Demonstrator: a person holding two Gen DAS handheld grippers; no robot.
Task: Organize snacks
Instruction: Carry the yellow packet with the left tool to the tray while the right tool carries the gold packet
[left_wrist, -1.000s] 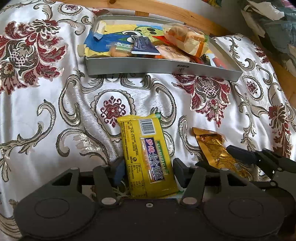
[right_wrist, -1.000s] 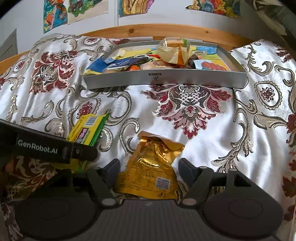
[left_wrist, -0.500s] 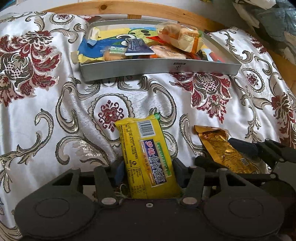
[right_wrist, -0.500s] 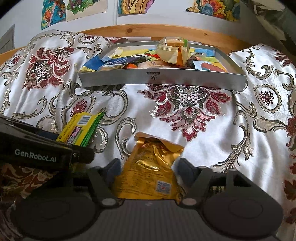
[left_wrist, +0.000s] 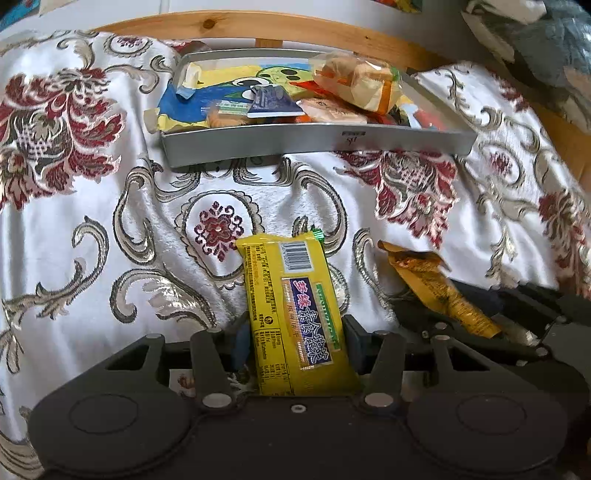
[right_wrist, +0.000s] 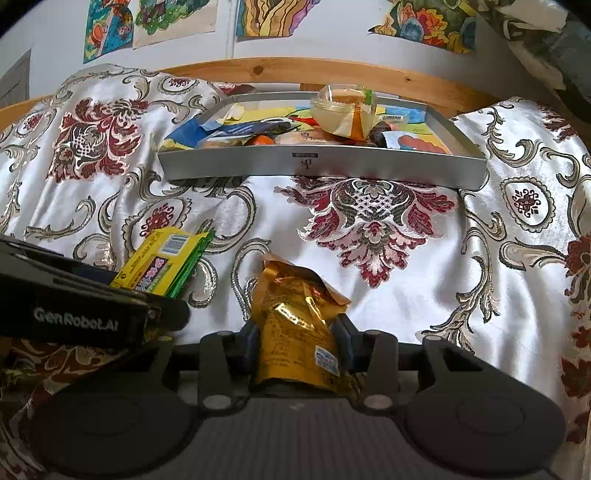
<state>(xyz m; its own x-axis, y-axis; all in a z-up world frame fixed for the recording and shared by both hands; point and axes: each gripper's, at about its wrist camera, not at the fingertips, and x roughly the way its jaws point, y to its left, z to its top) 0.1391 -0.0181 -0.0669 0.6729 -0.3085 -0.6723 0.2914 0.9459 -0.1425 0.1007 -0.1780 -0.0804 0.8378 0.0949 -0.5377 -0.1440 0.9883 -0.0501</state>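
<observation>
My left gripper (left_wrist: 295, 341) is pinching a yellow snack packet (left_wrist: 295, 314), its pads pressed against both long edges, barcode end pointing away from me. My right gripper (right_wrist: 297, 341) is clamped the same way on a crinkled gold pouch (right_wrist: 299, 332). Both snacks sit low over the floral bedspread (left_wrist: 110, 221); I cannot tell whether either still touches the cloth.

Ahead, a grey tray (left_wrist: 314, 142) rests on the bedspread near the wooden bed rail (left_wrist: 258, 27), well apart from both grippers. It holds several snacks on a colourful drawing, with a clear-wrapped pastry (left_wrist: 358, 83) on top toward the right.

The left camera gives me the printed face of the yellow packet and a slanted view of the gold pouch (left_wrist: 439, 291) to its right, with the right gripper's dark frame below it. The right camera shows what the left cannot: the yellow packet's (right_wrist: 166, 264) green side edge, the left gripper's body (right_wrist: 74, 317) with its white lettering, the pouch's small white label, and bright drawings (right_wrist: 147, 22) taped to the wall above the rail. It also meets the tray (right_wrist: 321, 166) more squarely, its front wall label centred.
</observation>
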